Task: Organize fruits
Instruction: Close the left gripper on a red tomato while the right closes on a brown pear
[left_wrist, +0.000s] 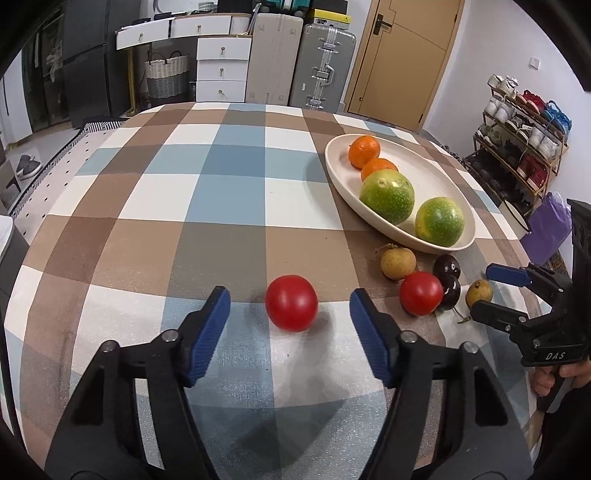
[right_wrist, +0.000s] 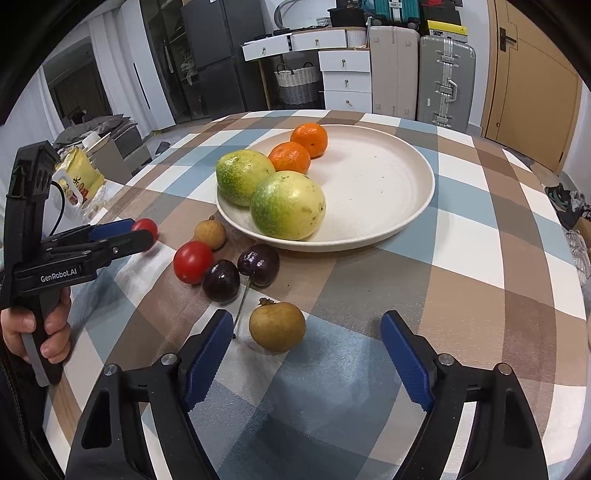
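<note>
Fruit half sorted, both claws open over loose pieces

Fruit on the checked brown, blue & white cloth worktop (left_wrist: 155, 206) splits into two lots. On the round cream plate (right_wrist: 388, 206), set toward the right side of the worktop: two small orange mandarins (right_wrist: 309, 139) w/ dimpled skin, touching each other at the plate's far-left edge, & two bigger round green-yellow speckled fruits (right_wrist: 288, 206) just in front of them, also touching, one w/ a pale scar near its top.

Loose on the cloth just before the plate rim: a small tan round longan-like fruit (right_wrist: 210, 233), a glossy red cherry tomato (right_wrist: 192, 262) beside it, & two dark purple shiny cherries (right_wrist: 258, 264) side by side, a thin stem running from them toward the right claw.

Left claw (left_wrist: 290, 301): blue ribbed pads apart at a medium gap, either side of a second smooth red cherry tomato (left_wrist: 291, 302), which lies on the cloth. Pads don't touch it; gap shows both sides.

Right claw (right_wrist: 306, 328): set wider, a second tan-brown round fruit w/ dry stalk stub (right_wrist: 277, 325) lying between the pads, nearer the left pad, not touched.

Each tool is black w/ a pistol grip; a hand (right_wrist: 33, 328) wraps the left one's handle.
</note>
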